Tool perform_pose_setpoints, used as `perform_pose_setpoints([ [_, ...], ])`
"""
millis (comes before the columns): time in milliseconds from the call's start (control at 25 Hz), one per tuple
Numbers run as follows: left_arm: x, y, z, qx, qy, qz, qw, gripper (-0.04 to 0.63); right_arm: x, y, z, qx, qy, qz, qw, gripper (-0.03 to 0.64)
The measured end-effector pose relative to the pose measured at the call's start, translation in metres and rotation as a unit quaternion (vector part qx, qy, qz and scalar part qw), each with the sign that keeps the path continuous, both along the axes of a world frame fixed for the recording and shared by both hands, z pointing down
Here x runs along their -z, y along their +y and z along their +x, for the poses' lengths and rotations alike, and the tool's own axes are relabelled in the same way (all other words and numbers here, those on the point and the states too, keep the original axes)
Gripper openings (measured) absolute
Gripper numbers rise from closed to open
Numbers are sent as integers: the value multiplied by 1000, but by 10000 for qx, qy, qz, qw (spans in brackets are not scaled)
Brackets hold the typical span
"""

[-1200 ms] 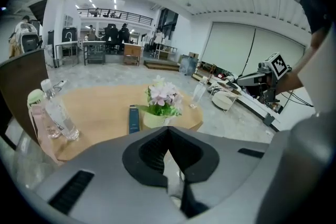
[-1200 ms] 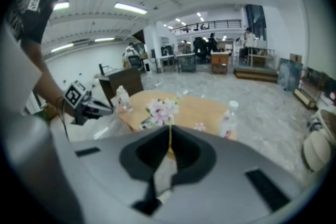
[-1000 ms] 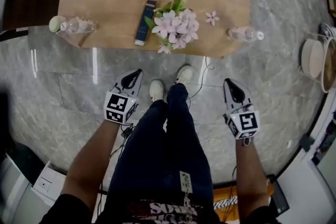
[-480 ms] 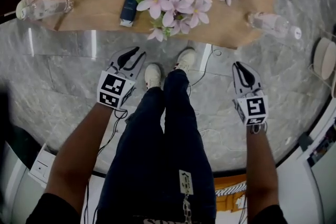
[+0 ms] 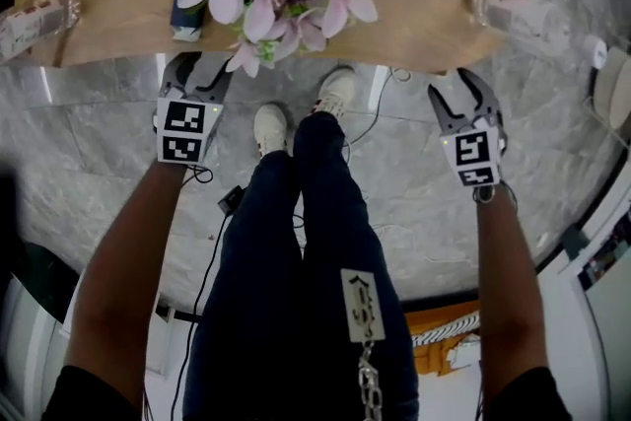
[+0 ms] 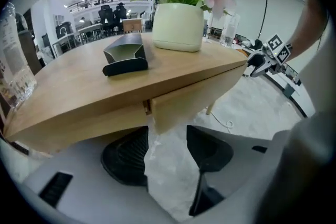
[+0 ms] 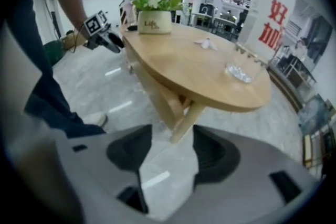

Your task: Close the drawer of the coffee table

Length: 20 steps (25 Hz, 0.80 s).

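The oval wooden coffee table [image 5: 108, 15] fills the top of the head view. In the left gripper view, its light wood drawer front [image 6: 195, 98] hangs under the tabletop edge, with a small gap at its left end. My left gripper [image 5: 189, 66] is low by the table's near edge, left of the person's legs. Its jaws are opening, with nothing between them [image 6: 167, 147], and they point at the drawer front. My right gripper [image 5: 461, 92] is by the table's right end. Its jaws are also opening and empty [image 7: 170, 152], facing a table leg [image 7: 185, 115].
On the table stand a cream vase of pink flowers [image 6: 178, 26], a dark box [image 6: 125, 57] and a clear bottle at each end [image 5: 523, 15] [image 5: 35, 20]. The person's legs and white shoes [image 5: 271, 128] are between the grippers. The floor is grey marble [image 5: 394, 192], with a cable across it.
Both grippers have dropped towards the table's near edge, and their jaws have gone from shut to wide apart. The head view has moved closer over the table.
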State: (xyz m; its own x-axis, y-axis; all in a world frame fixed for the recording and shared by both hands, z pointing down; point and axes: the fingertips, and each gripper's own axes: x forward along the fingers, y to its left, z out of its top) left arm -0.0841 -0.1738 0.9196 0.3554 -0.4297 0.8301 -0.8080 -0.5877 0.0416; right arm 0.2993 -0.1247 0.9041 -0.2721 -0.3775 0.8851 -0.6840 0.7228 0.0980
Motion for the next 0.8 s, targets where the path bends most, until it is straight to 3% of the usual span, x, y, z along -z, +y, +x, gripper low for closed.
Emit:
perform_pose_setpoints([
  [80,-3,-15,3,26,14,233,9997,253,-6,-7,2,181,43,39,9998,245],
  [360,-3,-24,17,-211,368,387,9983,244,-18,-20,-21,656,-287,132,9973,244],
  [400,-3,-23,19,-272,402,364,9982,209,-19,-20,-26,672,-314,136,9972,239],
  [520,-5,-24,22,-317,483,315,9978,204,-20,-26,-24,478,-237,261,9982,174],
  [800,-3,-15,21,-324,330,245,9986,204,-20,-15,-24,422,-140,159,9989,172],
])
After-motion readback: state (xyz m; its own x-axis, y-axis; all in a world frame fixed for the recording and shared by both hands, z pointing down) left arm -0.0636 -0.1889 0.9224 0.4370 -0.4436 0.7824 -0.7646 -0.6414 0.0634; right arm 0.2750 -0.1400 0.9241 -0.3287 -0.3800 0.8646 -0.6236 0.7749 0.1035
